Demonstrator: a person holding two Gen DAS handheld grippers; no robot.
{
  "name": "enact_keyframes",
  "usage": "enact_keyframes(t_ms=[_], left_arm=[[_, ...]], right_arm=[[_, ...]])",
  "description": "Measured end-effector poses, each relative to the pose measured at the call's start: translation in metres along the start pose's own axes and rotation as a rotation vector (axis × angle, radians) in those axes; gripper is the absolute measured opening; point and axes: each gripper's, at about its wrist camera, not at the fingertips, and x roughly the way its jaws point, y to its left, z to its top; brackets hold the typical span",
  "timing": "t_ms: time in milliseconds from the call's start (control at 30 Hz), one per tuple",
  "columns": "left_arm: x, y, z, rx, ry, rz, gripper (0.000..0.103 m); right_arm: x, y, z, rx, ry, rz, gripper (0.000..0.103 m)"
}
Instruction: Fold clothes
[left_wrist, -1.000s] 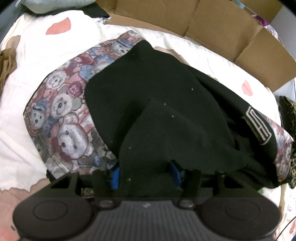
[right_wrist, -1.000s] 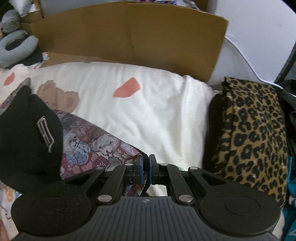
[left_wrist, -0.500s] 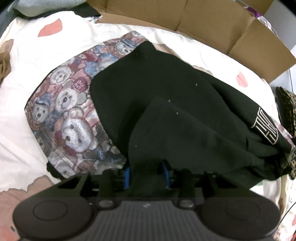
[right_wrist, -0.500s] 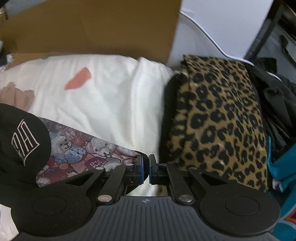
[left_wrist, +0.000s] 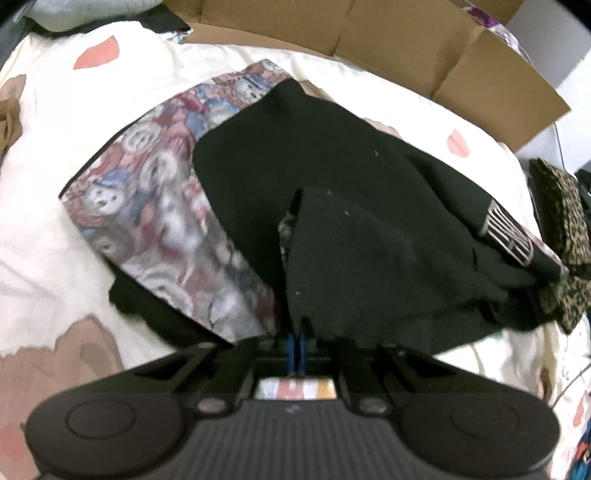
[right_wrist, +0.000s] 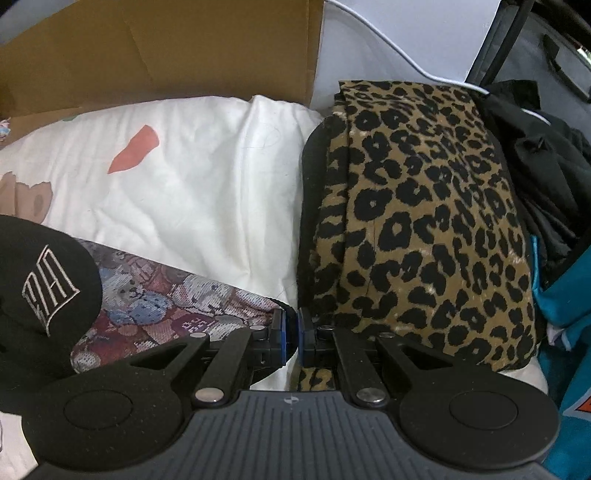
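1. Black fabric with a teddy-bear tapestry panel makes up the garment (left_wrist: 332, 206), which lies on the bed and runs lengthwise from the upper left of the left wrist view down to the lower right, where a white outlined logo (left_wrist: 508, 236) shows.
2. The left tongs (left_wrist: 295, 345) are pressed together on the near edge of a raised black fold of the garment.
3. The right tongs (right_wrist: 290, 338) are pressed together on a corner of the garment's tapestry edge (right_wrist: 166, 299); the fabric between the pads is thin and hard to make out.
4. The left wrist view is motion-blurred, so the bear pattern smears, and the gripper body hides the garment's near hem.
5. The bed carries a cream quilt (right_wrist: 192, 184) printed with pink hearts and brown bears.
6. A folded leopard-print cloth (right_wrist: 424, 221) lies just beside the garment's end; flattened cardboard (left_wrist: 388, 40) stands behind the bed, with dark clothing (right_wrist: 535, 155) and a teal item at far right.
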Motion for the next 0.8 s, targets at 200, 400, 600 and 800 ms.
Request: enact_keyframes(t_ms=[200, 400, 600, 800], left_arm=[[0.01, -0.023, -0.027, 0.04, 0.058, 0.003, 0.003], [0.014, -0.033, -0.03, 0.052, 0.11, -0.014, 0.003], [0.016, -0.035, -0.049, 0.06, 0.181, -0.003, 0.003], [0.008, -0.032, -0.062, 0.076, 0.211, 0.016, 0.003]], right_arm=[[-0.003, -0.002, -0.01, 0.009, 0.005, 0.028, 0.005], [-0.003, -0.004, -0.012, 0.015, 0.002, 0.039, 0.005], [-0.004, -0.006, -0.013, 0.026, -0.002, 0.054, 0.005], [-0.005, -0.008, -0.019, 0.022, -0.002, 0.066, 0.005]])
